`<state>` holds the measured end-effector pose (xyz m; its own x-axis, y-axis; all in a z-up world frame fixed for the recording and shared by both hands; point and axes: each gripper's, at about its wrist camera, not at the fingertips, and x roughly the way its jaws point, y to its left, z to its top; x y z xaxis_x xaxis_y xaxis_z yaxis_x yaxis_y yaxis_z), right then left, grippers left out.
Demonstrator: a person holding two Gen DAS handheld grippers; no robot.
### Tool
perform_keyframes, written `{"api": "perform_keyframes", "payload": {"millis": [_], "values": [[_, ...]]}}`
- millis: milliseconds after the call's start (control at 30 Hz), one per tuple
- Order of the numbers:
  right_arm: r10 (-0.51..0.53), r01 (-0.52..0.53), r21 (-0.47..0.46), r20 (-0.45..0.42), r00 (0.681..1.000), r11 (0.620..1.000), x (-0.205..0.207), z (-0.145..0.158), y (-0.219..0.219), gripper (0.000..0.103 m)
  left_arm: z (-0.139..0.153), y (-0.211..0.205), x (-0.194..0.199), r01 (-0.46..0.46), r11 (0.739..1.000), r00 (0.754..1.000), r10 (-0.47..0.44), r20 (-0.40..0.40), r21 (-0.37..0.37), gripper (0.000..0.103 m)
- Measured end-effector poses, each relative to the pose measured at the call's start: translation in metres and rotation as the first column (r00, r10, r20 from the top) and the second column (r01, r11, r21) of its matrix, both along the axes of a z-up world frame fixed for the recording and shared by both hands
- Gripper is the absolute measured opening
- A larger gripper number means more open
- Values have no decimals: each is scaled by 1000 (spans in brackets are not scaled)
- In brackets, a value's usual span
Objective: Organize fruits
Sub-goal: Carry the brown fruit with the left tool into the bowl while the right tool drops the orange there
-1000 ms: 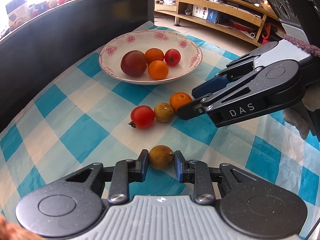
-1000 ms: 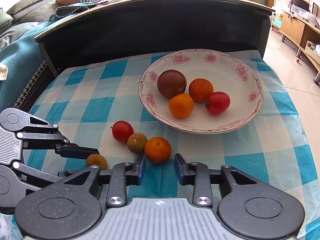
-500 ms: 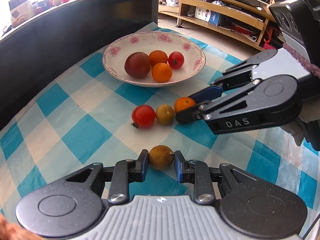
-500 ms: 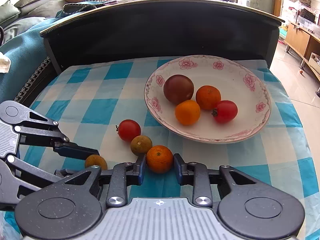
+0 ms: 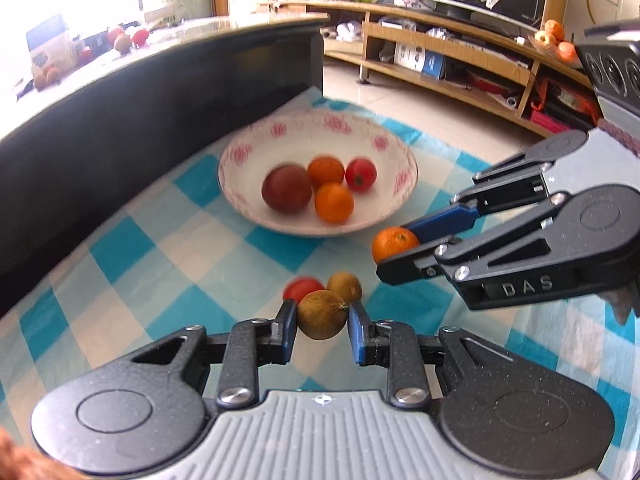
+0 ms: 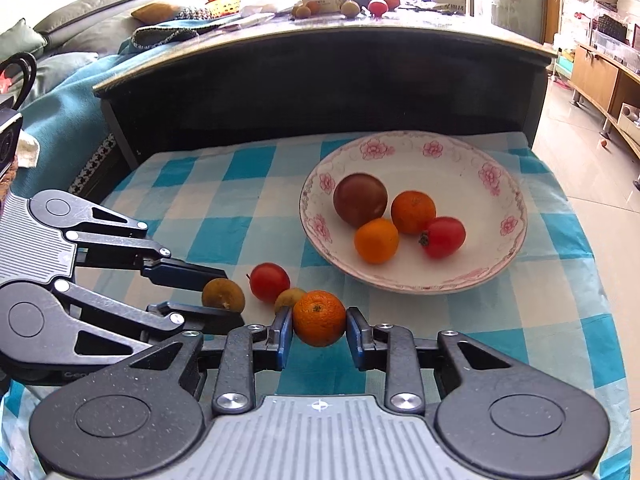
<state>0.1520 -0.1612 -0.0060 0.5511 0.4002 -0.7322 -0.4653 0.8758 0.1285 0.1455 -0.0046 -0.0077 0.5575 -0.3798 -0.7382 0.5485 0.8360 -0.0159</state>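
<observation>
Since both fruits are small, light and round, they want a gentle squeeze across the widest part: the left gripper (image 5: 322, 318) is closed on the brown fruit (image 5: 322, 315), the right gripper (image 6: 319, 327) on the tangerine (image 6: 319, 317), both near the bowl (image 6: 516, 216).

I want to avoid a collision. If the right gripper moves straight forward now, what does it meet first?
Probably the near rim of the plate; the right gripper holds an orange. Depth is uncertain.
</observation>
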Motion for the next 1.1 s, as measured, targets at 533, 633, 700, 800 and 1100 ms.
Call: {"api": "perform_keyframes", "payload": {"millis": [533, 633, 700, 800, 1100], "values": [[-103, 103, 3, 81, 991, 995, 18, 10, -18, 24, 15, -27, 32, -29, 999, 995, 33, 92, -39, 36], [-118, 118, 3, 83, 990, 993, 23, 7, -20, 24, 12, -29, 37, -41, 998, 994, 45, 100, -40, 36], [-124, 124, 5, 85, 989, 992, 26, 6, -21, 24, 10, -30, 40, -47, 998, 994, 51, 99, -47, 36], [-130, 131, -1, 88, 988, 991, 29, 5, -21, 24, 7, -30, 43, -55, 997, 993, 59, 104, -45, 36], [-132, 134, -12, 83, 988, 991, 35, -1, -19, 25, -2, -31, 50, -80, 996, 992, 83, 97, -37, 36]]}}
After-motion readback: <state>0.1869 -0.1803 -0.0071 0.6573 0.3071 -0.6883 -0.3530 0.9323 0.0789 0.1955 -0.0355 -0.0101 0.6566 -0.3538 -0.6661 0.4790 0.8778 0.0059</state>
